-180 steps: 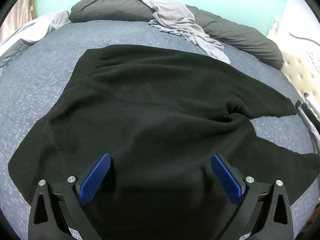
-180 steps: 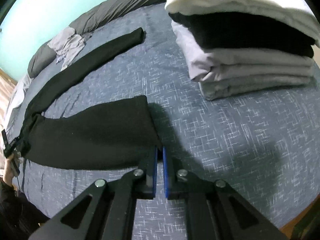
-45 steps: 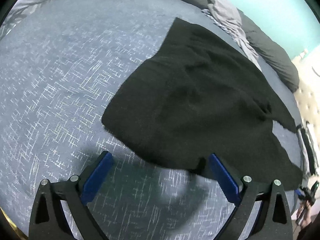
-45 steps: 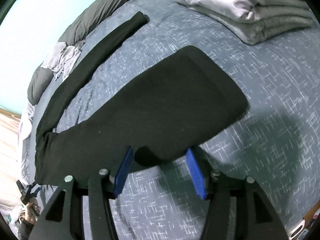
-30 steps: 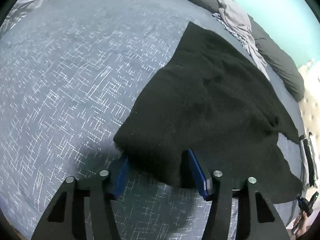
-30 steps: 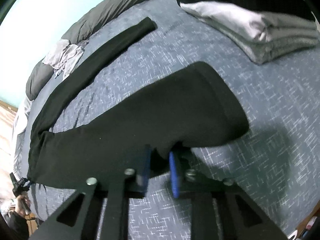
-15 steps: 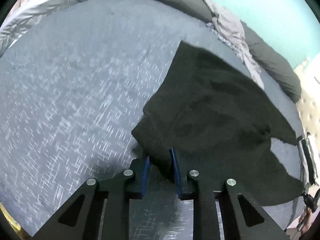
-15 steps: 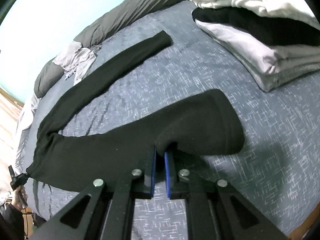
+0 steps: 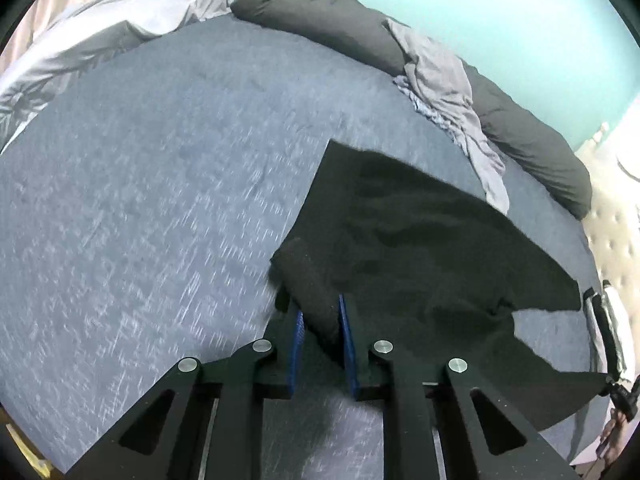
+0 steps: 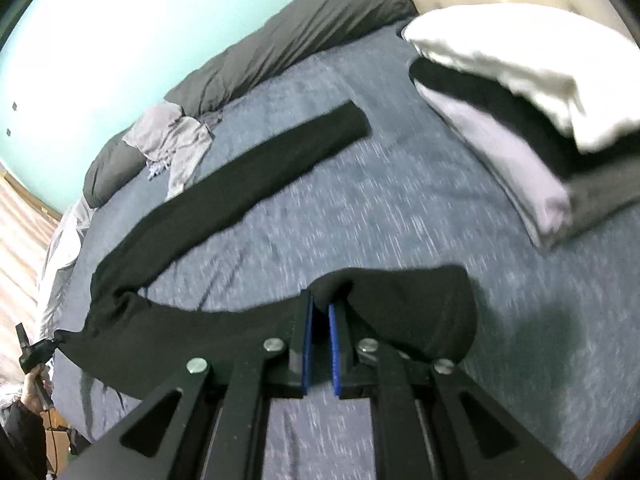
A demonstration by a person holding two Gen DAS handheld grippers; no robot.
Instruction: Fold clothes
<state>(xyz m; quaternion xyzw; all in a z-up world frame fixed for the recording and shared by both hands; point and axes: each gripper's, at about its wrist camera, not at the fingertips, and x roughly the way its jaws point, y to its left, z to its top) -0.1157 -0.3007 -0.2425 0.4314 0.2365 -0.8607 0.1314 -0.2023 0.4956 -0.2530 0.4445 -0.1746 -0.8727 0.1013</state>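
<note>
Pinching the black trousers (image 9: 420,240) at both ends, your left gripper (image 9: 320,320) clamps the waist corner and your right gripper (image 10: 318,316) a leg cuff; they lie spread on the bed (image 9: 140,200), unfolded, a folded stack (image 10: 520,92) at 2 o'clock

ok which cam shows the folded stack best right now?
Right wrist. The folded stack sits at upper right on the bed, layers visible: white on top, then black, pale lilac and grey, somewhat motion-blurred. Left wrist doesn't show it at all, only the black garment that the left gripper pinches.
</note>
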